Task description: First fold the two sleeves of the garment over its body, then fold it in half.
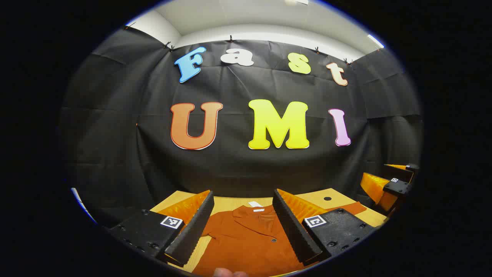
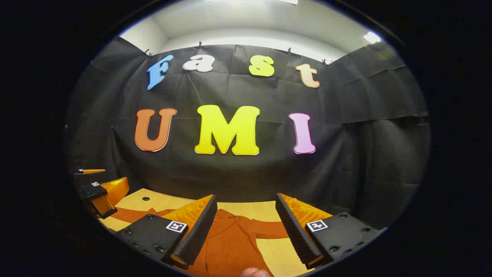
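My left gripper (image 1: 242, 215) is up off the bench (image 1: 175, 200), fingers wide apart, nothing between them touching. The garment (image 1: 250, 238), a rust-orange shirt, lies flat on the bench below and ahead of my left fingers (image 1: 192, 227): collar and white neck label (image 1: 255, 204) sit between the fingertips, one button just inside the right-hand finger. One sleeve (image 1: 355, 207) runs out past that finger toward my right gripper (image 1: 398, 181), seen at the far right edge; can't tell its state from there.

In the right gripper view, my left gripper (image 2: 98, 184) shows at the far left, above a sleeve (image 2: 130, 214) lying on the bench (image 2: 269, 211). My right gripper (image 2: 246, 219) also hangs above the bench, fingers wide apart, gripping nothing. The shirt collar sits between my right fingers (image 2: 198, 231), body running down toward me, and the other sleeve (image 2: 271, 230) ends just short of the right-hand finger. A fingertip (image 2: 255, 272) pokes in at the bottom edge.
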{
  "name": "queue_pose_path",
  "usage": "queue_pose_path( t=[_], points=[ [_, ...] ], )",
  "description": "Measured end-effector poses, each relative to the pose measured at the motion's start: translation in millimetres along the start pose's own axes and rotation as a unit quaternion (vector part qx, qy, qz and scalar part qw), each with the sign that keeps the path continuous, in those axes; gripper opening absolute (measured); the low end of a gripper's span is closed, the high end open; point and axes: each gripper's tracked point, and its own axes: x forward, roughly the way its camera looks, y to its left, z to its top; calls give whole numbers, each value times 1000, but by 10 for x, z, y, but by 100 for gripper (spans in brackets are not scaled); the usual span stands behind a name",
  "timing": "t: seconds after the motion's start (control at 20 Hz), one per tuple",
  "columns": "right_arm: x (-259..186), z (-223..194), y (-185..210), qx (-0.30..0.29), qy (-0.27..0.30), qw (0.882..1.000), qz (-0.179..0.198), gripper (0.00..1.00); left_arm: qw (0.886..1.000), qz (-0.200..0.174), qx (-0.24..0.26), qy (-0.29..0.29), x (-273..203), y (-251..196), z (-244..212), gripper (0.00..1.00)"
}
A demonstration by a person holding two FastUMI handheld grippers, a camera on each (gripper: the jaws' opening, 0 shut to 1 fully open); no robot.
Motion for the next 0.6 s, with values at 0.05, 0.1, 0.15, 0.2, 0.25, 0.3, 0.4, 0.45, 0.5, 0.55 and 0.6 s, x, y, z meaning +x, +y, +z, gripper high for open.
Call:
queue_pose_path(
  t=[0.05,0.1,0.15,0.2,0.25,0.3,0.4,0.45,0.5,0.55,0.6],
  points=[
    [-23,12,-28,3,-3,1000,-4,96,1000,1,1,1,1,9,-12,99],
    [-42,18,-33,6,-4,1000,-4,97,1000,3,1,1,1,13,-10,99],
    [-47,-20,-32,6,0,1000,-4,96,1000,4,1,0,-2,21,-7,99],
    [-46,-41,-32,4,3,1000,-2,95,1000,4,-1,0,-2,25,1,99],
    [-52,-54,-37,3,5,1000,-1,95,1000,3,-4,1,-3,18,-3,99],
    [-53,-46,-40,2,5,1000,-1,96,1000,1,-6,4,3,8,-14,99],
    [-42,-39,-57,1,6,1000,-1,98,1000,2,-2,1,7,22,3,99],
    [-28,-45,-62,2,7,1000,-2,98,1000,2,-2,1,4,24,8,99],
    [-24,-53,-64,3,8,1000,-1,96,1000,2,-4,1,3,22,1,99],
    [-25,-57,-68,4,9,1000,-1,96,1000,2,-5,2,5,17,9,99],
    [-25,-48,-63,4,9,1000,-1,97,1000,3,-5,1,9,23,12,99]
  ],
)
